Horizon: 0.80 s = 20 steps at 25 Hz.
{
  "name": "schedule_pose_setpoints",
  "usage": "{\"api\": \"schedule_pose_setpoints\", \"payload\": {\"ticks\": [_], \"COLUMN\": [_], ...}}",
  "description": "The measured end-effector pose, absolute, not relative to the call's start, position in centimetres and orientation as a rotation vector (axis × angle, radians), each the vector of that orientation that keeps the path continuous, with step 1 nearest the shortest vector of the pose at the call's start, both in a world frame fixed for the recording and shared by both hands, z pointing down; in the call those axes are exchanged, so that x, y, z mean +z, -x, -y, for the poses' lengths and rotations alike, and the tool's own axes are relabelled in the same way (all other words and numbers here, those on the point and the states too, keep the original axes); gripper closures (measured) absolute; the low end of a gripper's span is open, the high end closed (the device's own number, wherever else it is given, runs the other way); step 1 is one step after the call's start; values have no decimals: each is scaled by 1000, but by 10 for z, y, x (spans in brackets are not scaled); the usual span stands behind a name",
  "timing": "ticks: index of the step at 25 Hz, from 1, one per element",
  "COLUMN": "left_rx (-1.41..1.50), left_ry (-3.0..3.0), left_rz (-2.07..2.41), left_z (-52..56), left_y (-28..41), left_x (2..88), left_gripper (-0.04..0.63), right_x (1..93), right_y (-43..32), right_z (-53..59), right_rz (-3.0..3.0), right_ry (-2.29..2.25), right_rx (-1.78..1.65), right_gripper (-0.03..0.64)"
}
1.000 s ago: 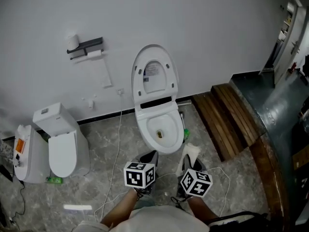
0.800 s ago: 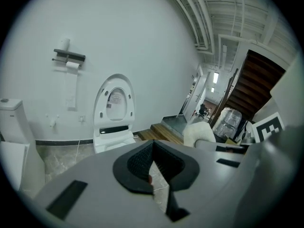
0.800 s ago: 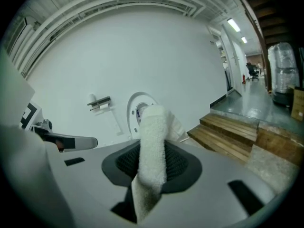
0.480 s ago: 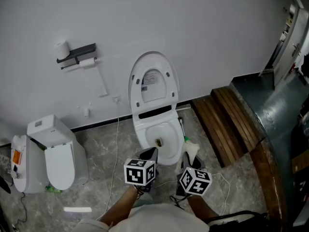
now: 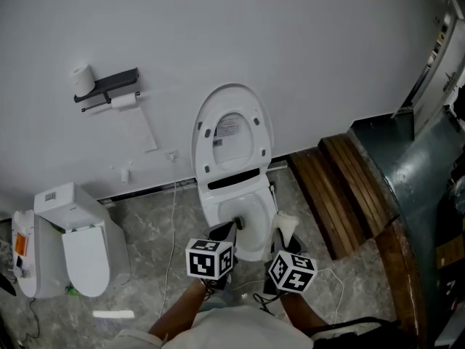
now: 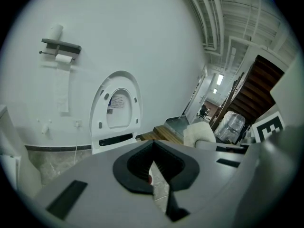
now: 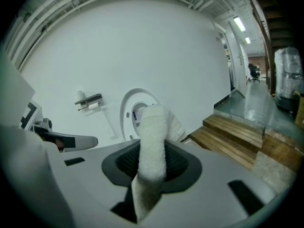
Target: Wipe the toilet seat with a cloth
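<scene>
Both tongs have come forward toward the toilet over the last second. In the head view the bowl sat clear ahead of them before; now their tips overlap its front edge. No wiping has started, so this reads as the tail of the approach.

Left tongs: clenched, nothing between the jaws. The left gripper view shows the pads meeting with only floor behind.

Right tongs: grasping the white cloth, unchanged from the earlier frames. In the right gripper view the cloth stands up out of the jaws as a thick folded wad, with its tail hanging below.

Toilet seat: tipped up with the lid against the wall, underside bumpers showing. It lies ahead of and beyond both tongs, not touched. The cloth is near the bowl's front right but apart from the seat.

The second toilet and the paper holder at left have slid further left in the frame, which fits the person closing in.

Likely next: carry the cloth on to the seat, either reaching up to the raised ring or lowering it first with the free left tongs.
</scene>
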<state>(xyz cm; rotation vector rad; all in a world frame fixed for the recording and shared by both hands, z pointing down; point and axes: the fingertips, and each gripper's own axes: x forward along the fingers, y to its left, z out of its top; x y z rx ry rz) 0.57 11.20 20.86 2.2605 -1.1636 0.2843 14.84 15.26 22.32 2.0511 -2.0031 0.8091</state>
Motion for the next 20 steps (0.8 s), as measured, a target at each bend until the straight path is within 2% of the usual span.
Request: {"api": "schedule_pose_setpoints", "payload": {"ticks": [12, 20], "left_rx": [293, 320], "left_ry": [-2267, -2207], "left_rz": [1122, 1081], "left_z": [-23, -8], "left_y": [-6, -31], "left_x": [209, 233], "left_gripper": [597, 597], "right_x": [219, 245], "right_y": [-145, -161], "right_z": [-74, -50], "right_rz": [1973, 1930], "right_ry": [-2085, -2014], "right_rx": [821, 880], "right_gripper": [517, 517]}}
